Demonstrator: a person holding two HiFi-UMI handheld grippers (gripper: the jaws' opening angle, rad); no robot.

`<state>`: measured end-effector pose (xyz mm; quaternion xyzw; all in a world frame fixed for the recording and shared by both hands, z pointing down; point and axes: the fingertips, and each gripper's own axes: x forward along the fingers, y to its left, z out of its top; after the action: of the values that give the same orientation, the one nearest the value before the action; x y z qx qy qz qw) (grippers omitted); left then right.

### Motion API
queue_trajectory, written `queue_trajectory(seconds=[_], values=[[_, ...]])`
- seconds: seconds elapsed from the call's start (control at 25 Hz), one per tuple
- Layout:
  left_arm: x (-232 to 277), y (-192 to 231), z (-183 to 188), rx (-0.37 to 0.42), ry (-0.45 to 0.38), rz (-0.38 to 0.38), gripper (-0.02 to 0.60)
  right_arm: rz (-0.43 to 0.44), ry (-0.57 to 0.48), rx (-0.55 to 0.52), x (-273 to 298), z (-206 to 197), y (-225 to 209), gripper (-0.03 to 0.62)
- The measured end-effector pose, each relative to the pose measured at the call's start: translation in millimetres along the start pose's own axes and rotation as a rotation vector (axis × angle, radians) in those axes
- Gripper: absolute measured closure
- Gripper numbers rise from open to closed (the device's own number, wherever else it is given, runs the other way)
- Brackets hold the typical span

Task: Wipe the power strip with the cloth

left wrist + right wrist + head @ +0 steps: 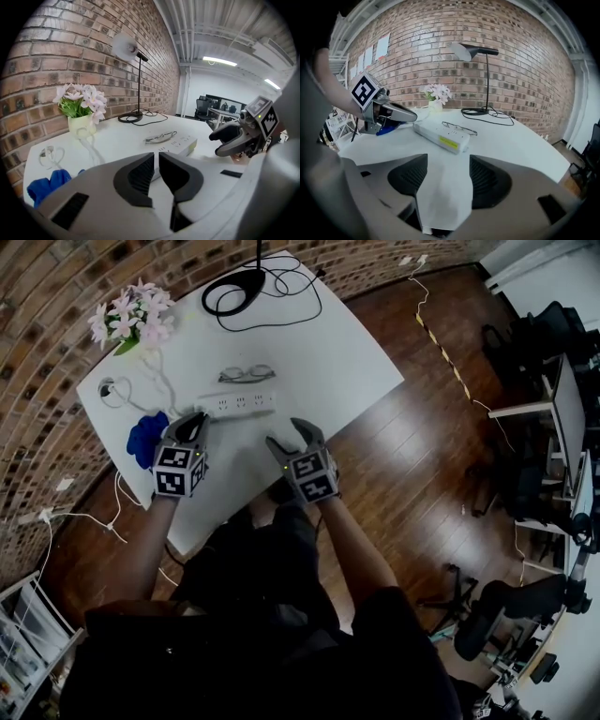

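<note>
The white power strip (239,402) lies across the white table (347,352), just beyond both grippers. It also shows in the left gripper view, power strip (180,144), and in the right gripper view, power strip (442,136). A crumpled blue cloth (147,435) sits at the table's left edge, beside my left gripper (197,418). That gripper's jaws are shut with nothing between them, left gripper (155,161). My right gripper (289,432) hovers near the front edge with its jaws spread wide and empty, right gripper (447,164).
A pair of glasses (247,374) lies right behind the strip. A vase of pink flowers (131,320) and a coiled white cable (117,388) stand at the left. A black desk lamp's base (234,287) and its cord lie at the far end.
</note>
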<state>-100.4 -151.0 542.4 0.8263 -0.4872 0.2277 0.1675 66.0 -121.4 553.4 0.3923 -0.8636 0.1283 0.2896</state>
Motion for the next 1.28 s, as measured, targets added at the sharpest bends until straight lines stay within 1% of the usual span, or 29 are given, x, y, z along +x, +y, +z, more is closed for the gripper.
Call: queue_trajectory(seconds=[0.12, 0.24, 0.32, 0.36, 0.44, 0.48, 0.52, 0.56, 0.6, 0.72, 0.8, 0.88, 1.0, 1.12, 1.28], values=[[-5.3, -0.4, 1.4, -0.001, -0.004, -0.004, 0.563, 0.009, -0.008, 0.036, -2.9, -4.9, 6.4, 0.306], [-13.5, 0.4, 6.7, -0.023, -0.028, -0.017, 0.563, 0.007, -0.045, 0.065, -5.2, 1.9, 10.7, 0.306], [-18.3, -1.6, 9.8, -0.047, -0.039, -0.038, 0.564, 0.006, -0.077, 0.102, -7.9, 9.7, 11.3, 0.326], [-19.9, -3.9, 11.3, -0.060, -0.042, -0.052, 0.565, 0.009, -0.093, 0.124, -9.4, 13.6, 11.2, 0.351], [-21.6, -10.9, 14.9, -0.084, -0.040, -0.085, 0.565, 0.018, -0.126, 0.167, -13.1, 20.9, 10.8, 0.353], [-21.7, -15.2, 17.4, -0.093, -0.038, -0.105, 0.565, 0.024, -0.144, 0.185, -15.5, 25.2, 11.1, 0.367], [-21.7, -19.9, 20.7, -0.099, -0.037, -0.125, 0.565, 0.034, -0.163, 0.199, -18.7, 30.6, 12.1, 0.454], [-21.9, -25.0, 24.7, -0.104, -0.038, -0.147, 0.565, 0.045, -0.185, 0.214, -22.7, 36.9, 13.7, 0.579], [-22.4, -30.4, 29.2, -0.107, -0.041, -0.170, 0.565, 0.056, -0.207, 0.235, -27.2, 43.7, 15.4, 0.614], [-24.8, -47.3, 43.9, -0.125, -0.049, -0.237, 0.565, 0.081, -0.284, 0.345, -44.3, 66.9, 15.6, 0.614], [-24.2, -57.3, 54.2, -0.133, -0.039, -0.249, 0.565, 0.110, -0.351, 0.461, -59.8, 83.8, 10.1, 0.615], [-22.4, -70.0, 71.2, -0.119, -0.043, -0.249, 0.566, 0.156, -0.437, 0.569, -78.7, 101.2, 1.6, 0.614], [-22.8, -101.7, 101.1, -0.095, -0.080, -0.295, 0.565, 0.206, -0.555, 0.671, -109.8, 118.6, -14.1, 0.614], [-27.7, -123.9, 113.1, -0.069, -0.089, -0.332, 0.565, 0.217, -0.606, 0.701, -131.0, 125.3, -18.9, 0.614], [-25.6, -150.6, 123.7, -0.070, -0.096, -0.350, 0.565, 0.214, -0.588, 0.658, -150.4, 115.1, -22.0, 0.614]])
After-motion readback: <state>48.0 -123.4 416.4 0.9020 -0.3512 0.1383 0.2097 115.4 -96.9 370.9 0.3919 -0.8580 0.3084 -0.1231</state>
